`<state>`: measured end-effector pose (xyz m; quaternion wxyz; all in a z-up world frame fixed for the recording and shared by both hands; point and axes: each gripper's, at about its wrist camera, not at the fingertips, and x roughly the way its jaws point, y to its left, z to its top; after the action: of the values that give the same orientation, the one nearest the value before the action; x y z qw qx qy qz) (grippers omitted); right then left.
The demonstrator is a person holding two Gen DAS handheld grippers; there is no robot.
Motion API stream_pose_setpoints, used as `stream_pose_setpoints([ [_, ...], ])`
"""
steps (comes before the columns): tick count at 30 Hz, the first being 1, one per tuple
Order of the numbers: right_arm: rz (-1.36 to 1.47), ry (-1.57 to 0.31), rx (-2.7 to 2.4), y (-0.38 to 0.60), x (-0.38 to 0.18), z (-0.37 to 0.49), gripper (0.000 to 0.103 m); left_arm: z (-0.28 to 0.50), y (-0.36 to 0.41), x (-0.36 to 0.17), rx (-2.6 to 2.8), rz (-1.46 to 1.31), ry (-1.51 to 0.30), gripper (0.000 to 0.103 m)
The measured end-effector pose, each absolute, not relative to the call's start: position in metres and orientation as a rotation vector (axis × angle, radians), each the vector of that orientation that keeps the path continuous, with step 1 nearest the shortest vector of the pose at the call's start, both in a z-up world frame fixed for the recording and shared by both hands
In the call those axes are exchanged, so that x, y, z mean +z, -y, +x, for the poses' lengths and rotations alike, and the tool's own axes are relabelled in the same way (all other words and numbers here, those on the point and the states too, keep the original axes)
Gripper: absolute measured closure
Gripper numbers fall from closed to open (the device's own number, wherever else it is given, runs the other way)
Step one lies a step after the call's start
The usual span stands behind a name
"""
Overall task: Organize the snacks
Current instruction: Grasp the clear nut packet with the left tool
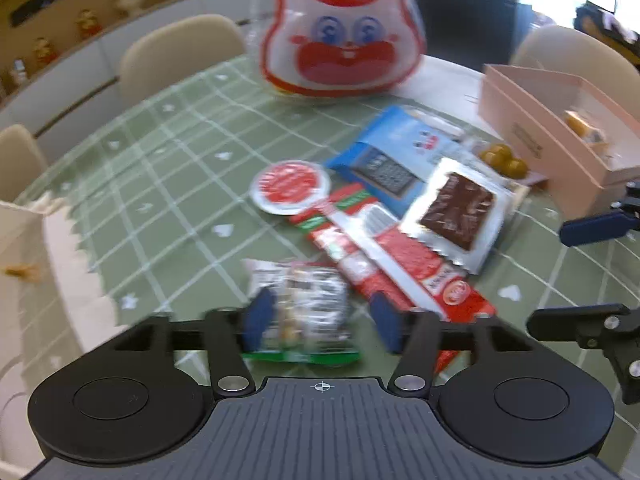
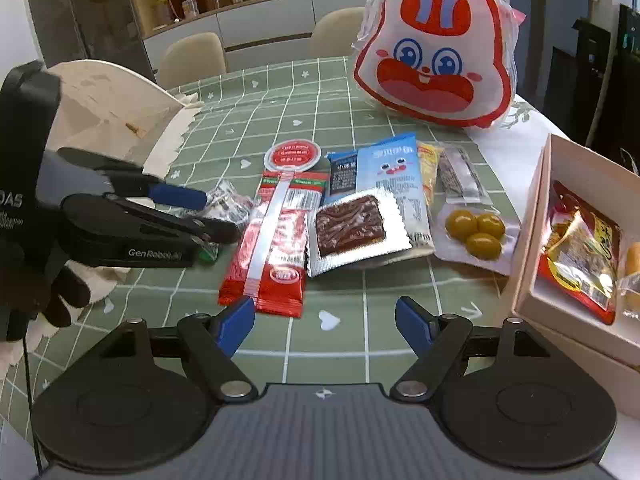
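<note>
Green checked cloth covers the tabletop [image 2: 280,92], with chairs and a shelf of figurines behind. Near the left edge lies a torn paper bag [image 2: 120,108]. Just beside it the left gripper [image 1: 320,320] has its jaws spread wide around a small crinkly snack packet [image 1: 298,300]; the pads do not seem to press on it. Next come a long red packet [image 2: 276,248], a foil-edged brown bar [image 2: 352,228], a blue packet [image 2: 384,176] and a pouch of green balls [image 2: 476,228]. The right gripper [image 2: 324,324] hovers with jaws apart, empty, over bare cloth. At the right edge sits a pink box [image 2: 536,236] already holding snacks. To do this well, probably centre the small packet between the pads, close gently, then carry it to the box.
</note>
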<state>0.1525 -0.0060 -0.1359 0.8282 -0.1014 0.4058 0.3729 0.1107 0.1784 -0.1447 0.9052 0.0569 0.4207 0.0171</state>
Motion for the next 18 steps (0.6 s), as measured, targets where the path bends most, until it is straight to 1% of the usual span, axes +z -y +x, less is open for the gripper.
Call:
stream_pose_setpoints([
  [2, -0.224, -0.86, 0.778, 0.009, -0.136, 0.152, 0.025, 0.111, -0.178, -0.145, 0.014, 0.12, -0.866, 0.026],
  [5, -0.216, -0.859, 0.756, 0.014, -0.134, 0.153, 0.025, 0.106, -0.179, -0.145, 0.062, 0.112, -0.811, 0.031],
  [7, -0.208, -0.859, 0.749, 0.017, -0.133, 0.154, 0.025, 0.107, -0.185, -0.147, 0.111, 0.113, -0.819, 0.031],
  [10, -0.21, -0.863, 0.753, 0.016, -0.132, 0.152, 0.025, 0.117, -0.197, -0.156, 0.115, 0.062, -0.884, 0.031],
  [14, -0.244, -0.849, 0.758, 0.01, -0.131, 0.149, 0.025, 0.123, -0.207, -0.161, 0.107, -0.016, -0.871, 0.031],
  [17, -0.274, -0.816, 0.758, 0.001, -0.124, 0.151, 0.025, 0.119, -0.21, -0.159, 0.103, -0.054, -0.85, 0.037],
  [18, -0.281, -0.808, 0.764, -0.003, -0.121, 0.154, 0.024, 0.115, -0.209, -0.158, 0.1, -0.056, -0.84, 0.038],
])
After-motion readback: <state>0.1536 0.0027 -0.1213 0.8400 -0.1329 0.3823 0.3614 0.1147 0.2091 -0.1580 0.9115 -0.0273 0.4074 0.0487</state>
